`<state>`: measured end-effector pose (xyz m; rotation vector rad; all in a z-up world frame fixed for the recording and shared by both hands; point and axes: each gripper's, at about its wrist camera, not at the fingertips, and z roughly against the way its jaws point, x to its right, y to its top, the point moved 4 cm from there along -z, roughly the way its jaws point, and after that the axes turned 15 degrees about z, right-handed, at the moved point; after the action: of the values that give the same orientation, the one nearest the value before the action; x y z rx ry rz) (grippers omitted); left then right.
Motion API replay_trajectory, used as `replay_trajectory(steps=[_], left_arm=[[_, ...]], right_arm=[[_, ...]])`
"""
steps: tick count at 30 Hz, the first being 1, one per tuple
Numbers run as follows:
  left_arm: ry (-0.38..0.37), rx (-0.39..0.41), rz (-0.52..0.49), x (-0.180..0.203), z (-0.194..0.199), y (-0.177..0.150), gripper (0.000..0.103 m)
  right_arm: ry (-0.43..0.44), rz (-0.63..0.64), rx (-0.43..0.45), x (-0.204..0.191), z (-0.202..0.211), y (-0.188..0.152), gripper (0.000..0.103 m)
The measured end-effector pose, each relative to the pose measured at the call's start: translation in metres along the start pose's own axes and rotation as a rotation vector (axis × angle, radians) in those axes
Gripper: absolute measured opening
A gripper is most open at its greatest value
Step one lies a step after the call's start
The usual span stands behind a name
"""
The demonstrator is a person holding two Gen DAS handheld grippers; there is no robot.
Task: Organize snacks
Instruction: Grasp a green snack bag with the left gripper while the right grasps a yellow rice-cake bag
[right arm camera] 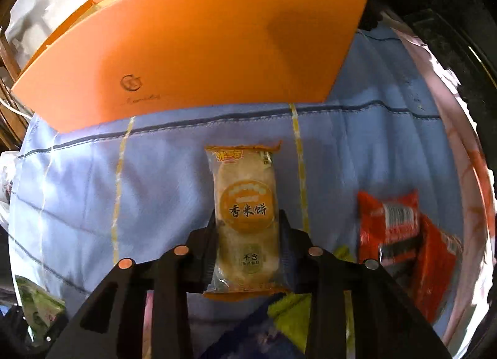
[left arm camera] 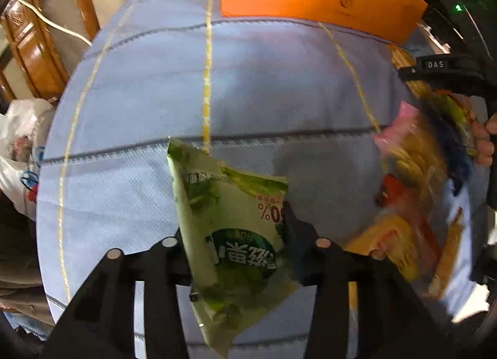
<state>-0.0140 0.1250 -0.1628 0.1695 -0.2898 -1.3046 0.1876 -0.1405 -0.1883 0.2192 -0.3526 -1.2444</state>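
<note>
Snacks sit on a blue cloth (left arm camera: 130, 203) over the tabletop, one at each gripper. At the left, the left gripper (left arm camera: 231, 225) has its jaws drawn in around a green pack (left arm camera: 230, 234); the right finger presses the pack's edge at 3 o'clock, while the left one is hidden behind the wrapper, so the hold looks one-sided. The pack lies skewed, and it could twist or slide out when lifted. A blurred heap of packets (left arm camera: 413, 203) lies at its 3 o'clock.

Further right, the right gripper (right arm camera: 247, 219) is closed partway on a rice cracker pack (right arm camera: 245, 219), a finger against each long side. Squeezing harder could crack the crackers. Red packets (right arm camera: 391, 222) lie at 3 o'clock, an orange box (right arm camera: 202, 48) at 12 o'clock. Its lid looks shut, so it may need opening first.
</note>
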Motion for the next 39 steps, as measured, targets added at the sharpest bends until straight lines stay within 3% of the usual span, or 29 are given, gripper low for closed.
replay_trajectory(steps=[4, 6, 9, 11, 15, 17, 20, 22, 26, 30, 32, 34, 35, 36, 38, 39], left_arm=[[-0.001, 0.011, -0.026, 0.007, 0.011, 0.001, 0.042], [-0.021, 0.023, -0.029, 0.008, 0.024, 0.009, 0.042], [-0.074, 0.038, -0.028, 0.015, 0.045, 0.028, 0.042], [-0.155, 0.072, -0.009, 0.019, 0.059, 0.060, 0.042], [-0.185, 0.119, 0.036, 0.028, 0.082, 0.119, 0.042], [-0.191, 0.193, -0.002, 0.047, 0.100, 0.156, 0.042], [-0.223, 0.284, -0.058, 0.078, 0.126, 0.210, 0.037], [-0.200, 0.336, -0.081, 0.094, 0.138, 0.240, 0.036], [-0.196, 0.366, -0.117, 0.116, 0.149, 0.273, 0.034], [-0.148, 0.434, -0.127, 0.129, 0.136, 0.304, 0.033], [-0.164, 0.349, -0.100, 0.131, 0.127, 0.303, 0.033], [-0.159, 0.355, -0.084, 0.119, 0.129, 0.288, 0.039], [-0.119, 0.384, -0.096, 0.108, 0.131, 0.276, 0.062], [-0.055, 0.427, -0.104, 0.098, 0.131, 0.263, 0.096], [0.092, 0.550, -0.122, 0.072, 0.127, 0.234, 0.099], [0.127, 0.558, -0.137, 0.065, 0.121, 0.224, 0.099]], right_arm=[[0.066, -0.045, 0.077, -0.007, 0.029, -0.007, 0.035], [0.134, -0.071, 0.131, -0.008, 0.049, -0.006, 0.035], [0.164, -0.088, 0.206, 0.002, 0.080, 0.007, 0.035], [0.156, -0.095, 0.258, 0.009, 0.098, 0.017, 0.035], [0.153, -0.081, 0.359, 0.019, 0.141, 0.044, 0.035], [0.077, -0.036, 0.405, 0.022, 0.158, 0.070, 0.035], [0.068, -0.032, 0.446, 0.038, 0.172, 0.113, 0.035], [0.034, -0.042, 0.467, 0.052, 0.177, 0.143, 0.035], [0.056, -0.055, 0.488, 0.056, 0.180, 0.176, 0.035], [0.069, -0.070, 0.501, 0.065, 0.176, 0.185, 0.035], [0.089, -0.062, 0.500, 0.063, 0.174, 0.192, 0.035], [0.104, -0.024, 0.499, 0.057, 0.180, 0.192, 0.035], [0.107, -0.014, 0.489, 0.054, 0.180, 0.190, 0.035], [0.119, -0.013, 0.483, 0.053, 0.182, 0.190, 0.035], [0.152, -0.008, 0.479, 0.050, 0.181, 0.182, 0.035], [0.141, 0.000, 0.477, 0.049, 0.182, 0.176, 0.035]])
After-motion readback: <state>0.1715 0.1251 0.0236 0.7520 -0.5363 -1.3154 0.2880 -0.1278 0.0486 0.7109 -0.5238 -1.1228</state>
